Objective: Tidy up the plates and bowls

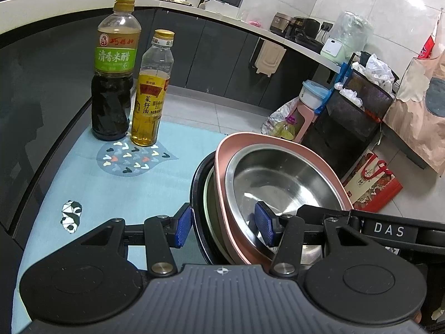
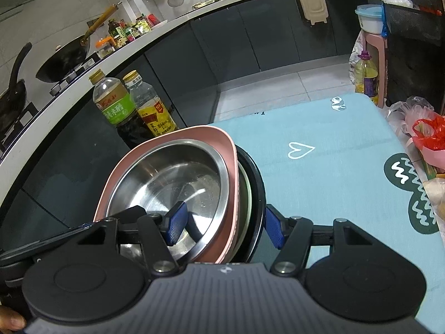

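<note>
I count 2 bottles, the vinegar bottle (image 1: 114,69) and the oil bottle (image 1: 150,89), 1 steel bowl (image 1: 281,183), 1 pink dish (image 1: 222,150), 1 green-rimmed dish (image 1: 207,194), 1 black plate (image 1: 194,183) and 2 grippers, the left gripper (image 1: 225,226) and the right gripper (image 2: 222,225).

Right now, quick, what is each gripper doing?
Left gripper: shut on the nested stack of steel bowl, pink dish and black plate.
Right gripper: shut on the same stack.
</note>
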`<state>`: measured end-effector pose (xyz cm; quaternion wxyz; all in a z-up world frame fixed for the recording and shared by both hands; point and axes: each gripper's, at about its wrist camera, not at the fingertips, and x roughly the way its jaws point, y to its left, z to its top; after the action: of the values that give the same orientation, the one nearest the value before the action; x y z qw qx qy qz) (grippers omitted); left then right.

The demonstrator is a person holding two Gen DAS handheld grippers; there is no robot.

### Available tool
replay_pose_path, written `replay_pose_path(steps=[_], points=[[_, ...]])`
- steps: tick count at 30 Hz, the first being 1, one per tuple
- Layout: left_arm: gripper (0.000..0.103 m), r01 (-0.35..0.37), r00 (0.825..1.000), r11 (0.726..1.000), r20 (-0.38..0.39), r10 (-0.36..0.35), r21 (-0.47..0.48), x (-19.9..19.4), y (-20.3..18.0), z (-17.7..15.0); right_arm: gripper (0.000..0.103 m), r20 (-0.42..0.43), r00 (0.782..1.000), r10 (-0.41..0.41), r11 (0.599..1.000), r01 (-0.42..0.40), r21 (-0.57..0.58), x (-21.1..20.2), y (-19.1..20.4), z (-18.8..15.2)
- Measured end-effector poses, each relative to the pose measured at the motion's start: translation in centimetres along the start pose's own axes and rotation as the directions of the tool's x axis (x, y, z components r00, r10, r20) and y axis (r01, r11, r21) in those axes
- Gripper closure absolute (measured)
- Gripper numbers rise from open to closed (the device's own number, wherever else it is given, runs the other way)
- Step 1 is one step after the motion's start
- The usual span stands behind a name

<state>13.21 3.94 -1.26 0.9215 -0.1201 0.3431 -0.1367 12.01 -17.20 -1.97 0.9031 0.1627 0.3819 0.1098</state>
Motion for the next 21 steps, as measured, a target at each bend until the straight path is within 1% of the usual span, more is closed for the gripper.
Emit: replay_pose_path(steps=[21], points=[[0.057,0.003,0.999,1.000,-0.032,-0.003,-0.008,6.7,0.9,2.1,0.047,-0.041,0.999,-0.026,0.998,0.028,0.052,4.7,-2.3,2.6]])
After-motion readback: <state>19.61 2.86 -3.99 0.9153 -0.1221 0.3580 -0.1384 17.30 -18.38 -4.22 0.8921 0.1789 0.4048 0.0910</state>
